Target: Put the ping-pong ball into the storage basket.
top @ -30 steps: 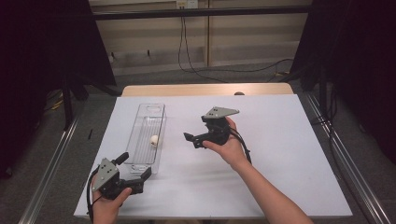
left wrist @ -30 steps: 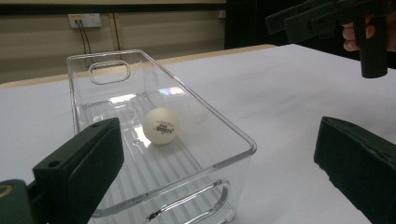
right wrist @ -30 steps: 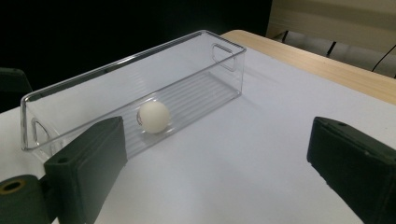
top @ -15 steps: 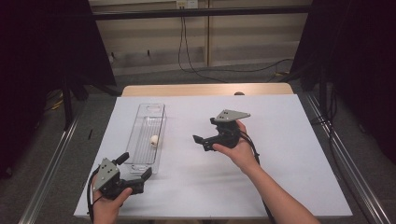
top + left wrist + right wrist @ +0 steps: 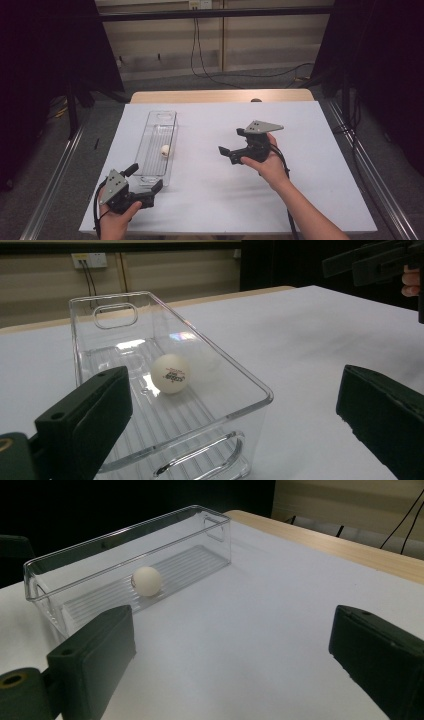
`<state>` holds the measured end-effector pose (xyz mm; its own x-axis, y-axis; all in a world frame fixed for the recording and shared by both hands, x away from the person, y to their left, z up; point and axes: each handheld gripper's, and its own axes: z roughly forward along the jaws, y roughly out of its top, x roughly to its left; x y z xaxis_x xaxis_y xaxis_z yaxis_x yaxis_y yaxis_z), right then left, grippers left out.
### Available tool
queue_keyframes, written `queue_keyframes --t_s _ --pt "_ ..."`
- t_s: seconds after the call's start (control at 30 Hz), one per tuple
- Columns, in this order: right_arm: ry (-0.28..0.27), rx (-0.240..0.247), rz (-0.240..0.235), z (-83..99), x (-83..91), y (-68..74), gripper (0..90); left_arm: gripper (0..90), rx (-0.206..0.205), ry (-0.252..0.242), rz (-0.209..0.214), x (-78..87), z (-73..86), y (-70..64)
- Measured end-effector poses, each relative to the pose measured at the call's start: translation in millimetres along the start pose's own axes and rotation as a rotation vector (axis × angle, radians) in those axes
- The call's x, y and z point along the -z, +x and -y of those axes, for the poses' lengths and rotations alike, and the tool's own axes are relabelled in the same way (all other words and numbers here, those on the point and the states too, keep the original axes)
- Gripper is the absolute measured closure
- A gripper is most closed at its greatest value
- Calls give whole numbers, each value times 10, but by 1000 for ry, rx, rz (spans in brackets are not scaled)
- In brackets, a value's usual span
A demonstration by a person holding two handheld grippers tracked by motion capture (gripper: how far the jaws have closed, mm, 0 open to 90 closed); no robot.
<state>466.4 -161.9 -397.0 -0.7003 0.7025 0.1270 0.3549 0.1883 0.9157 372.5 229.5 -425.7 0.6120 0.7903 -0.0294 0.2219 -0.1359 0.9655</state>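
The white-covered table (image 5: pixel 300 200) is seen from above and from the near side, facing forward and down. From low at the near left corner, the clear plastic ribbed bin (image 5: pixel 240 377) is viewed closely along its length. From mid-table, the same bin (image 5: pixel 125 535) is viewed sideways, farther off.
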Motion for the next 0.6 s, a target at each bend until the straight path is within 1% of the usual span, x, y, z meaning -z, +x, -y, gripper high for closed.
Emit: queue_keyframes --t_s 0.2,0.3,0.33,0.57,0.6 --pt "3 0 1 59 75 -34 43 16 -1 4 -5 2 -2 -4" --pt "-1 -3 10 86 116 -54 43 16 0 0 0 1 0 -1" --pt "-3 -5 5 92 132 -59 43 16 -1 2 -1 0 -1 -2" --pt "-7 5 15 168 237 -89 43 16 -5 5 1 -3 0 -1" --pt "-4 -4 20 181 257 -93 43 16 2 5 -2 -3 1 -5"
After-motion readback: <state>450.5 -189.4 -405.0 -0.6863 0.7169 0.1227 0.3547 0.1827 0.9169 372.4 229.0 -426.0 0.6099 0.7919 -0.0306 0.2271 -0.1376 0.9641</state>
